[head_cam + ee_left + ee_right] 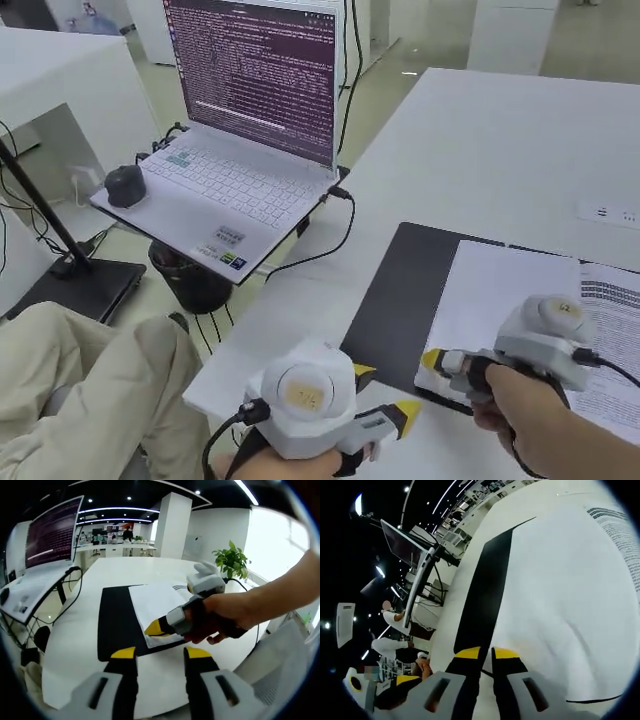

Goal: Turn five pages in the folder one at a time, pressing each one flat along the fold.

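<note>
A black folder (400, 290) lies open on the white table, with a blank white page (500, 290) on top and a printed page (610, 310) to its right. My right gripper (430, 360) is at the blank page's near left corner. In the right gripper view its jaws (487, 653) are closed together where the page (560, 580) meets the black cover (485, 580). The left gripper view shows that same gripper (156, 628) on the page corner (150, 600). My left gripper (388, 392) hovers open near the table's front edge, short of the folder (115, 625), its jaws (160, 653) holding nothing.
An open laptop (250, 120) with a mouse (125, 185) sits on a stand to the left, off the table, and its cable (330, 250) runs toward the table edge. My knee (90, 380) is at lower left. A potted plant (232, 560) stands at the table's far side.
</note>
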`<state>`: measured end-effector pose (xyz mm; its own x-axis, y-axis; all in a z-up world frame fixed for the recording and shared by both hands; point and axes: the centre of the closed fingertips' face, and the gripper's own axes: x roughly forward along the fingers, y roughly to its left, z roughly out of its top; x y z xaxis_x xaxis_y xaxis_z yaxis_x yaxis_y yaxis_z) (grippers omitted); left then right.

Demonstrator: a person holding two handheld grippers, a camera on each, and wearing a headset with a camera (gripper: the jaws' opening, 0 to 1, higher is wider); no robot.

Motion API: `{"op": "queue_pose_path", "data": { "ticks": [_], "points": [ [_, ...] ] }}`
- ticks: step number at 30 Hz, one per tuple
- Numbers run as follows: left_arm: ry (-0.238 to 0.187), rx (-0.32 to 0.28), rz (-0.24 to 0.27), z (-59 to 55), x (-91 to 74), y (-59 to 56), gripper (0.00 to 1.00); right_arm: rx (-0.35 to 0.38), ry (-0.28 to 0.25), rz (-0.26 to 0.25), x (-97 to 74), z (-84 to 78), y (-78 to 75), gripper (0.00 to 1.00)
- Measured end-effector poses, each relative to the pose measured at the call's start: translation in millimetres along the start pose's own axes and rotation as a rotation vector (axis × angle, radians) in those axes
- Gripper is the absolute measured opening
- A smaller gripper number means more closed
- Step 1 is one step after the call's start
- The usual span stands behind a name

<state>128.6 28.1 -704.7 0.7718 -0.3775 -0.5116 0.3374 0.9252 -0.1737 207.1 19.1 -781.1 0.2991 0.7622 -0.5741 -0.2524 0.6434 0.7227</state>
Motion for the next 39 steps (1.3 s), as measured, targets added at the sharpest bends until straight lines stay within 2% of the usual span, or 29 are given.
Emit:
{"op": "queue_pose_path", "data": {
  "ticks": [2,3,5,7,9,15,19,23,26,29,30,32,39],
  "points": [
    [0.01,0.014,-0.008,0.6,5.0,-2.0,0.35,0.065,-0.003,0.055,-5.3,-1.9,5.7,0.07],
    [0.017,0.021,-0.012,0.6,8.9,-2.9,0.36,0.079,-0.032,0.089,-10.1,2.7,8.4,0.08],
    [0.025,0.038,-0.023,0.3,16.3,-4.2,0.35,0.083,-0.068,0.089,-22.5,9.7,2.2,0.08],
    [0.04,0.059,-0.04,-0.7,28.9,-6.2,0.35,0.114,-0.104,0.117,-33.0,18.2,-1.0,0.07],
    [0.062,0.079,-0.051,-2.3,43.2,-8.7,0.35,0.134,-0.137,0.125,-48.1,26.7,-11.5,0.08],
    [0.085,0.117,-0.078,-1.0,84.7,-19.2,0.35,0.199,-0.224,0.104,-94.5,46.3,-49.3,0.07],
    [0.086,0.129,-0.063,1.7,109.1,-20.2,0.36,0.219,-0.264,0.084,-122.6,58.6,-69.5,0.04],
    [0.142,0.117,-0.027,-13.2,123.8,-13.5,0.36,0.227,-0.294,0.07,-137.3,73.2,-84.4,0.0],
    [0.137,0.114,-0.017,-17.7,125.3,-15.0,0.36,0.23,-0.305,0.07,-139.8,82.7,-89.9,0.0],
    [0.169,0.149,0.003,-29.9,124.5,-12.5,0.38,0.233,-0.306,0.073,-138.2,90.2,-93.3,0.0],
    [0.124,0.199,-0.001,-25.3,124.9,-12.8,0.38,0.236,-0.309,0.077,-136.5,94.6,-95.4,0.0],
    [0.107,0.147,0.007,-27.1,123.1,-12.2,0.38,0.253,-0.309,0.08,-132.6,100.8,-98.9,0.0],
    [0.089,0.159,0.01,-26.7,122.7,-12.2,0.38,0.322,-0.327,0.105,-116.7,122.9,-105.6,0.0]
  ]
}}
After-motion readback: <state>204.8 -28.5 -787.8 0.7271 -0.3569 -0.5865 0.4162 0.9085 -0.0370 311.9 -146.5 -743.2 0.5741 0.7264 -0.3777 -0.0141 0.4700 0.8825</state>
